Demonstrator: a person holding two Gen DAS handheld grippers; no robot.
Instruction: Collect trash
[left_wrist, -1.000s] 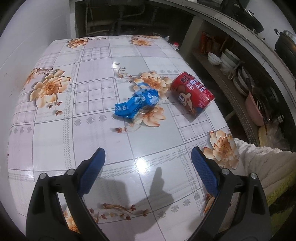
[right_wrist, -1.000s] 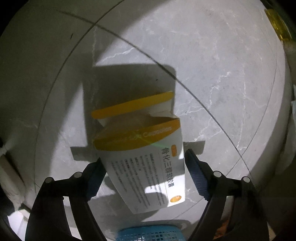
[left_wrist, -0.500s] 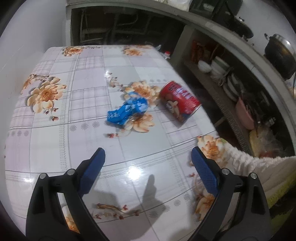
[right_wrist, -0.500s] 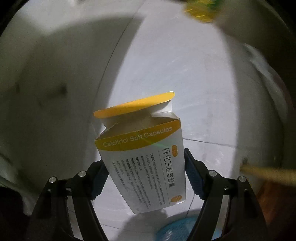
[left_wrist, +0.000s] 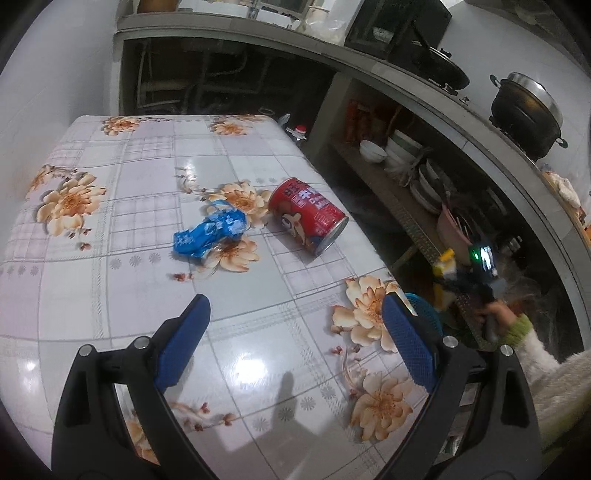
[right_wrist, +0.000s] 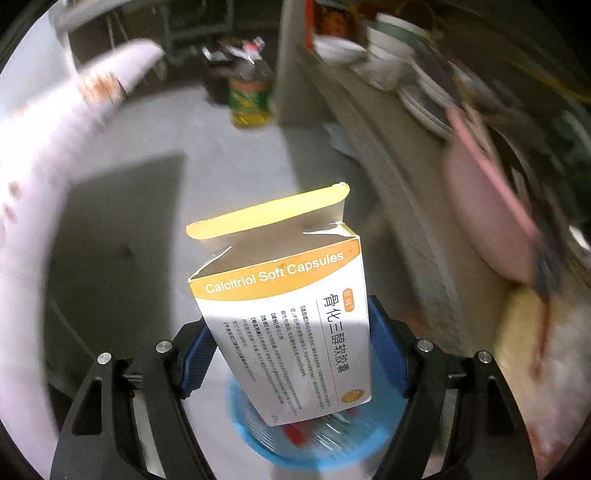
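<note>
On the flowered table (left_wrist: 110, 295) a crumpled blue wrapper (left_wrist: 210, 232) lies just left of a tipped red can (left_wrist: 308, 218), while the left hand-held gripper (left_wrist: 293, 334) hovers with jaws apart, holding nothing. To the right, the right hand-held gripper (right_wrist: 288, 354) is clamped on an open-topped medicine box (right_wrist: 288, 321) above a blue basket (right_wrist: 258, 443) with blurred litter inside.

Floral-clothed table (left_wrist: 110, 295), grey floor (right_wrist: 236, 162) — crockery shelves (left_wrist: 402, 192), white walls (left_wrist: 55, 74)

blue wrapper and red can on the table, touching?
Apart. The left wrist view shows a strip of tablecloth between the blue wrapper and the red can.
</note>
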